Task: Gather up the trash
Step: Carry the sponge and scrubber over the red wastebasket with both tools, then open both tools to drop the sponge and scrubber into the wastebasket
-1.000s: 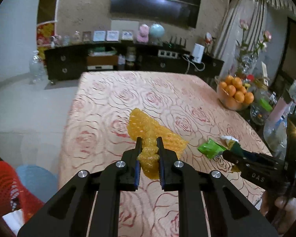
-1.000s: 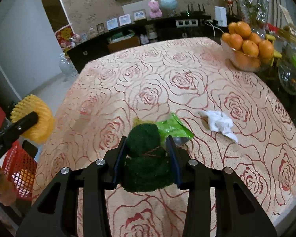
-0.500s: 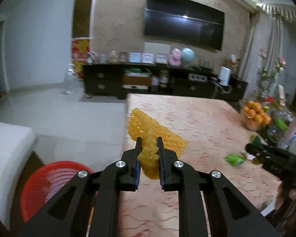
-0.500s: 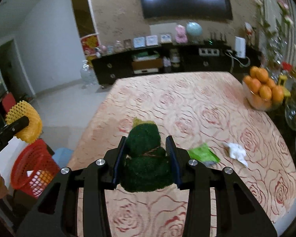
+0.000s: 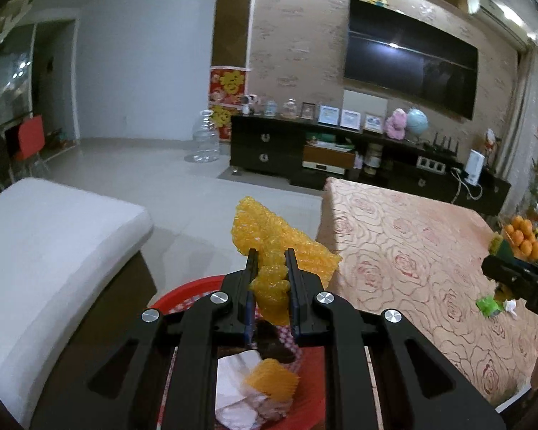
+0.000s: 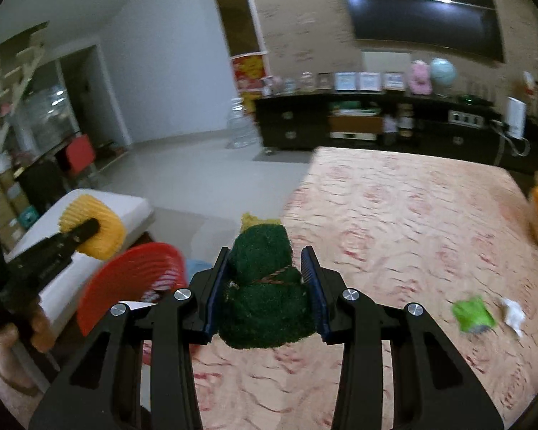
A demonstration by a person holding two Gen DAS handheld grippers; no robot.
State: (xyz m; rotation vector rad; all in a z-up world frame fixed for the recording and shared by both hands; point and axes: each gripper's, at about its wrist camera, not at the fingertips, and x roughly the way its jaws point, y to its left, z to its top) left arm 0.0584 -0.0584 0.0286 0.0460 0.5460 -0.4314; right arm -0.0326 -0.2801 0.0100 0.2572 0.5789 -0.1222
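Item one: my left gripper [image 5: 270,268], jaws clamped on a yellow foam net [image 5: 269,240] that fans out toward 12 o'clock above the fingertips. Directly below it, at 6 o'clock in the left wrist view, I see the red basket [image 5: 183,295], holding white paper [image 5: 233,387] and another yellow net piece [image 5: 270,383]. Item two: my right gripper [image 6: 267,272], jaws closed on a dark green scrubby wad [image 6: 265,297] tied with brown string, held over the near left edge of the rose-patterned table [image 6: 412,222]. From this view the basket sits at 9 o'clock of the wad, off the table's edge. Item three: on the table at 3 o'clock, a green wrapper [image 6: 473,313] with a white crumpled tissue [image 6: 513,313] just beside it. Item four: a bowl of oranges [image 5: 523,240] at the table's far right edge.
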